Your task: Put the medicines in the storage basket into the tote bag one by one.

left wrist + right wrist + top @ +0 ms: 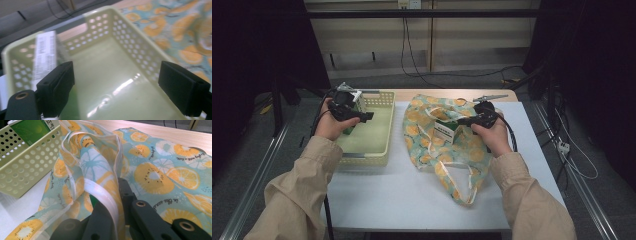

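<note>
My right gripper (pixel 460 121) is clamped on the white-trimmed rim of the fruit-print bag (pixel 447 145), holding its mouth up at the middle of the table (pixel 412 195); a green box (pixel 445 131) stands in that opening. My left gripper (pixel 368 116) has its jaws wide apart with nothing between them, hovering over the pale green basket (pixel 384 145) on the left. Another green box (pixel 354 107) leans in the basket's far left corner.

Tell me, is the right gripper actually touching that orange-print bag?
Touching. In the right gripper view, the right gripper has its jaws shut on the bag, pinching its white-edged rim between them.
</note>
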### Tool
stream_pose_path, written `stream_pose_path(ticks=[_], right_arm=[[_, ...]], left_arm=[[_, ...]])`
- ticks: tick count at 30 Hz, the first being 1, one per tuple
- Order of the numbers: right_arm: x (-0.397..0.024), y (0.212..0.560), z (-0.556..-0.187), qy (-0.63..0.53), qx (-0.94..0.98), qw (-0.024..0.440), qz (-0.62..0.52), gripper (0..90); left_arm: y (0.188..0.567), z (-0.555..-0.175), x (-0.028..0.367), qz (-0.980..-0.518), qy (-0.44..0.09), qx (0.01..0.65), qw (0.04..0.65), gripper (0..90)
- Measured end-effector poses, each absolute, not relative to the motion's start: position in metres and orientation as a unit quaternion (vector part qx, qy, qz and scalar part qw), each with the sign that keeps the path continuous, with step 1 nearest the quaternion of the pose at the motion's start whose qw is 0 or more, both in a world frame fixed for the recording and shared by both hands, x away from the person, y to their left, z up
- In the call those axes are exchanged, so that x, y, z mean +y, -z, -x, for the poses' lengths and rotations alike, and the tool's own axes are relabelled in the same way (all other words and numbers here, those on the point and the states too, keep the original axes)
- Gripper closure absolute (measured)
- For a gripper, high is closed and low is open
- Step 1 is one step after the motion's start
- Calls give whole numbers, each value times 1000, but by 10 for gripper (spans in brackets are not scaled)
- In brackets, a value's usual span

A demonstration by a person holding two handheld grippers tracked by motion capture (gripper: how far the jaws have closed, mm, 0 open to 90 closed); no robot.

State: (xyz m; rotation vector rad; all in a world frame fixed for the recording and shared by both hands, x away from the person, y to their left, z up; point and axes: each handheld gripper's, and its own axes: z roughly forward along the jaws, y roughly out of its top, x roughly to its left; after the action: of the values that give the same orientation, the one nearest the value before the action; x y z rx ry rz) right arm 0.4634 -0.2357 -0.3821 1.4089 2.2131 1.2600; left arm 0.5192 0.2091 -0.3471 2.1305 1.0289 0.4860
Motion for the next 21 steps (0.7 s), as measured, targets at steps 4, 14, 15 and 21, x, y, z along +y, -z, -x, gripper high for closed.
stream_pose_path(ticks=[4,14,15,21], right_arm=[[-236,382,-463,-436,753,112,-480,900],[-239,382,-464,-438,752,107,-480,900],[-239,382,-464,-439,753,106,-479,900],[-240,381,-464,-438,754,106,-477,900]], left_arm=[[349,-528,225,-820,-206,411,342,132],[359,-540,248,-803,-227,450,316,140],[362,-542,248,-808,-225,449,309,144],[375,-548,244,-812,-208,475,266,258]])
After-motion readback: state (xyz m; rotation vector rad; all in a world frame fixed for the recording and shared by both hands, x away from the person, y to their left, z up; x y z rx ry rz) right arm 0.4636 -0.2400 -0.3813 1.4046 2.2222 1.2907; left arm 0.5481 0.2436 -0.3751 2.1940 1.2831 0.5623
